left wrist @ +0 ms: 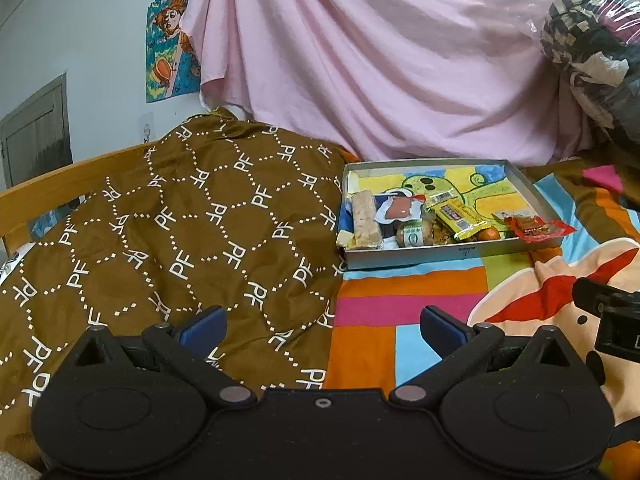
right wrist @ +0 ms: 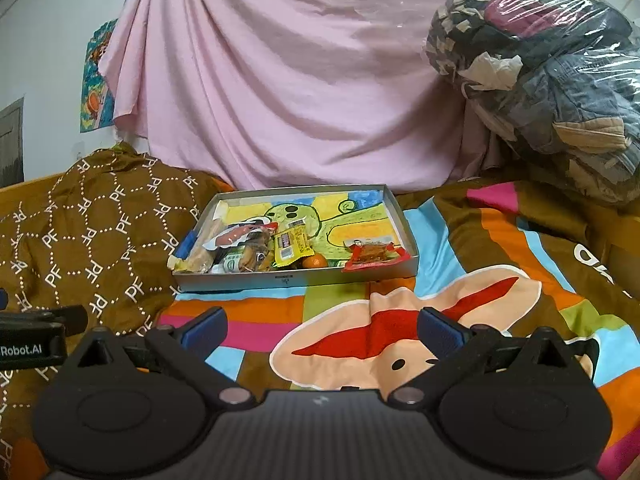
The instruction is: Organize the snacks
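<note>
A shallow grey box (left wrist: 440, 258) (right wrist: 296, 280) with a cartoon-printed bottom lies on the bed. Along its near side lie several snacks: a pale bar (left wrist: 365, 220), a green-labelled pack (left wrist: 414, 236), a yellow packet (left wrist: 460, 218) (right wrist: 290, 246), a small orange (left wrist: 489, 234) (right wrist: 315, 261) and a red packet (left wrist: 538, 229) (right wrist: 374, 258) at the right corner. My left gripper (left wrist: 322, 330) is open and empty, well short of the box. My right gripper (right wrist: 322, 330) is open and empty, also short of it.
A brown patterned quilt (left wrist: 160, 232) (right wrist: 80, 232) is heaped left of the box. A striped cartoon bedspread (left wrist: 400, 320) (right wrist: 480, 280) covers the bed. A pink sheet (left wrist: 380, 60) hangs behind. A plastic-wrapped clothes bundle (right wrist: 540, 80) sits at the back right. A wooden bed rail (left wrist: 60, 188) runs at left.
</note>
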